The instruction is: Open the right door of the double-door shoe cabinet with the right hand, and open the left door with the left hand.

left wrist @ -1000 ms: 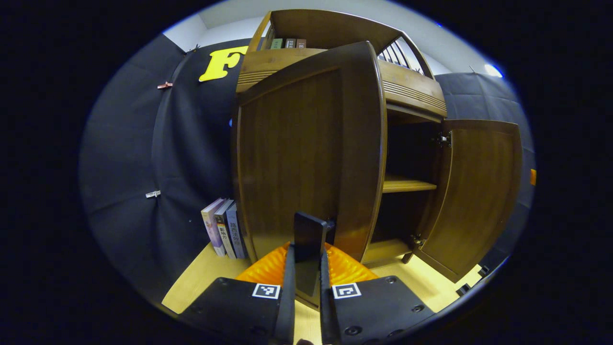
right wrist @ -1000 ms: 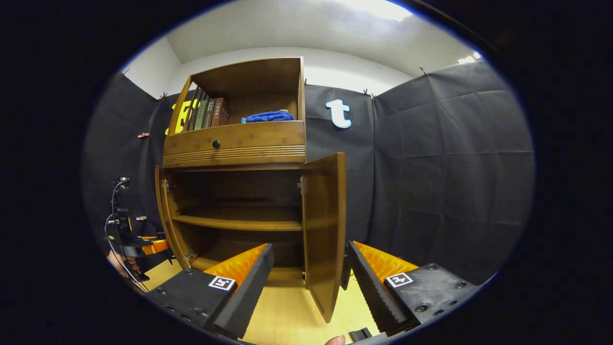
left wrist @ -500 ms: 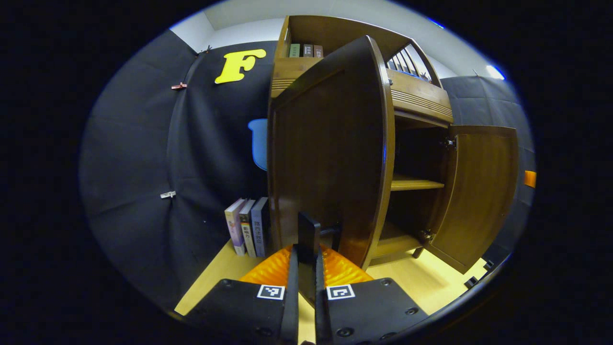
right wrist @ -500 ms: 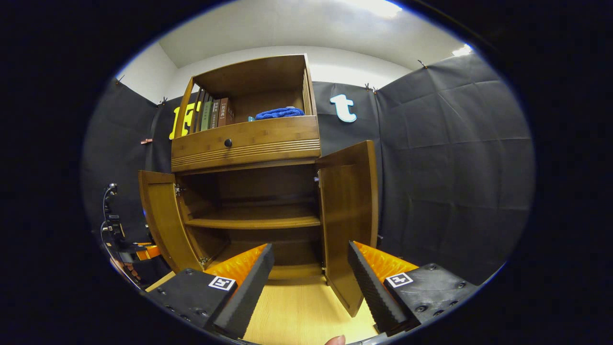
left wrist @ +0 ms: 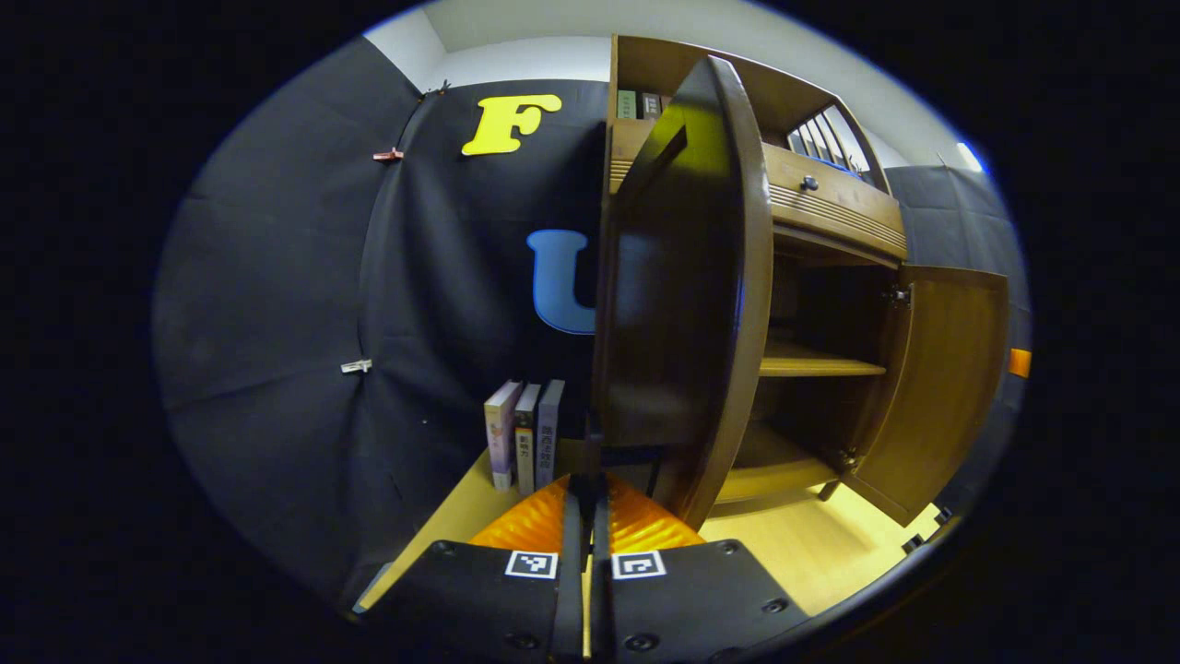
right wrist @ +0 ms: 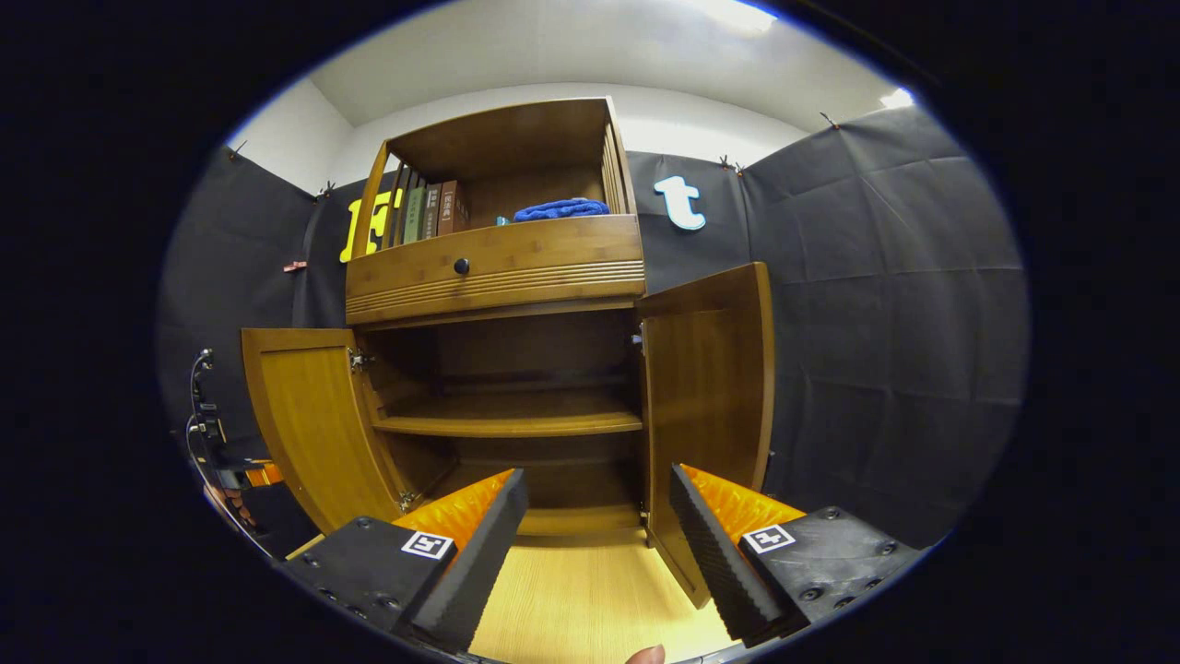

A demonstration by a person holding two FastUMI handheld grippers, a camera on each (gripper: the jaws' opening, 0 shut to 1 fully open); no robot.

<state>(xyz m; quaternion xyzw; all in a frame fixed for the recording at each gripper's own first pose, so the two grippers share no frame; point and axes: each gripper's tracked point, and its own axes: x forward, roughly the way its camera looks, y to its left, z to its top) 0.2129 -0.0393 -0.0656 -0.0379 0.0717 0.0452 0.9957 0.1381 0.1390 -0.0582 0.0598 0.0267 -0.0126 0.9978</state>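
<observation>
Doors (right wrist: 710, 387) rigid, hinged, swing light; grip by handle (left wrist: 619, 456). Left gripper (left wrist: 587, 498) pinched on handle; right gripper (right wrist: 597, 516) wide open, empty.

Left door (left wrist: 687, 277) handle hidden between closed fingers (left wrist: 573, 516) (grip unclear), book spines (right wrist: 433, 210) too small to read

Glossy brown wood cabinet (right wrist: 498, 267); pale matt wood-grain floor (right wrist: 572, 609).
</observation>
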